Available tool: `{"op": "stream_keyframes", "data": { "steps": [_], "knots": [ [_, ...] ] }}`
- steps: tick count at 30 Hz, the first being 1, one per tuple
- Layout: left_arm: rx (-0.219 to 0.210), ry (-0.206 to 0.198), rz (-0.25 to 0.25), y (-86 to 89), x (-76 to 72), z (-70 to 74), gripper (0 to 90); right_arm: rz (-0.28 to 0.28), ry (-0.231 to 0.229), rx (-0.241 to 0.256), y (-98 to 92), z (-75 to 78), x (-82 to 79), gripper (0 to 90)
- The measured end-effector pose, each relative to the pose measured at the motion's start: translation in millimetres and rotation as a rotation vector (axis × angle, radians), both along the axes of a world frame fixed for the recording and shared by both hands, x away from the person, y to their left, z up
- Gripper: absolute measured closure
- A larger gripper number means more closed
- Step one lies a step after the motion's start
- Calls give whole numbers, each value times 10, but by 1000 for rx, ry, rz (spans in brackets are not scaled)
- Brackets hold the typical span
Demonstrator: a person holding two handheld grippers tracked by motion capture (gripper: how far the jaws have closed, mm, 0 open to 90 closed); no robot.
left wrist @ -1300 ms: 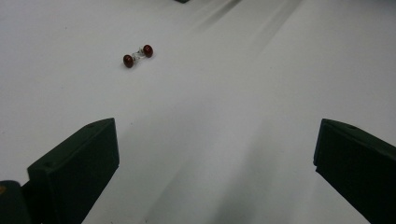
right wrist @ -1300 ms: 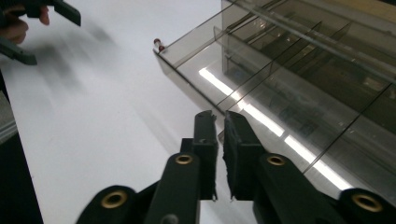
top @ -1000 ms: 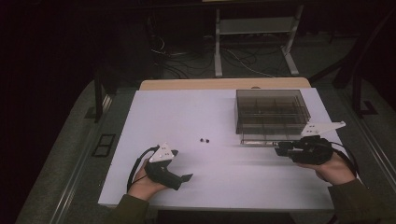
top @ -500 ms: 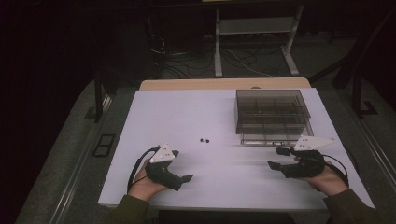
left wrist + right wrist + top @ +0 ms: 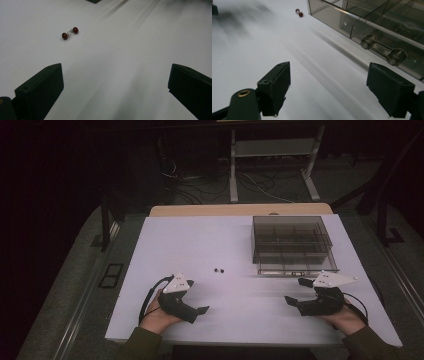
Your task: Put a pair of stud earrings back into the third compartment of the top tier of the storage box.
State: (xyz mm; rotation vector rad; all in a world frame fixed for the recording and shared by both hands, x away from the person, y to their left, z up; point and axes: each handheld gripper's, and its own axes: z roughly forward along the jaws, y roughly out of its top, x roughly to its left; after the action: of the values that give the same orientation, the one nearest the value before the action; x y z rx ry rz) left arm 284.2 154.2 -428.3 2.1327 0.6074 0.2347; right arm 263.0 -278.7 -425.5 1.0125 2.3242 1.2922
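Barbell stud [image 5: 70, 33], long axis left-right

High view looks forward and down over the whole desk [image 5: 200, 245] from the person's side. Both gripper views skim low above it, close in, and share the red-beaded piece [image 5: 70, 33] toward 11 o'clock.

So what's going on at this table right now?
A person sits at a white table with a two-jaw gripper in each hand. The left gripper and the right gripper both rest low near the front edge, jaws wide open and holding nothing. A small piece with two dark red beads lies loose on the table ahead of the left gripper. A clear smoky plastic drawer box sits at the far right, its drawer slightly pulled out, handle facing the right gripper.
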Motion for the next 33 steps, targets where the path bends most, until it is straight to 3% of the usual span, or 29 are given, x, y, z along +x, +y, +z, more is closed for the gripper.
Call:
{"op": "stream_keyframes", "data": {
  "steps": [3,5,19,31,33],
  "knots": [
    [-7,-2,2,-1,6,5,0,9,0,-12,37,-30,-17,186],
    [-11,-2,5,-1,12,7,0,15,5,-26,62,-58,-23,115],
    [-40,6,0,-55,77,27,0,15,33,-38,47,-105,-25,115],
    [-87,7,5,-163,207,145,0,29,44,-48,68,-135,-34,115],
    [-73,4,5,-188,248,162,0,29,40,-45,66,-126,-38,115]
  ]
}}
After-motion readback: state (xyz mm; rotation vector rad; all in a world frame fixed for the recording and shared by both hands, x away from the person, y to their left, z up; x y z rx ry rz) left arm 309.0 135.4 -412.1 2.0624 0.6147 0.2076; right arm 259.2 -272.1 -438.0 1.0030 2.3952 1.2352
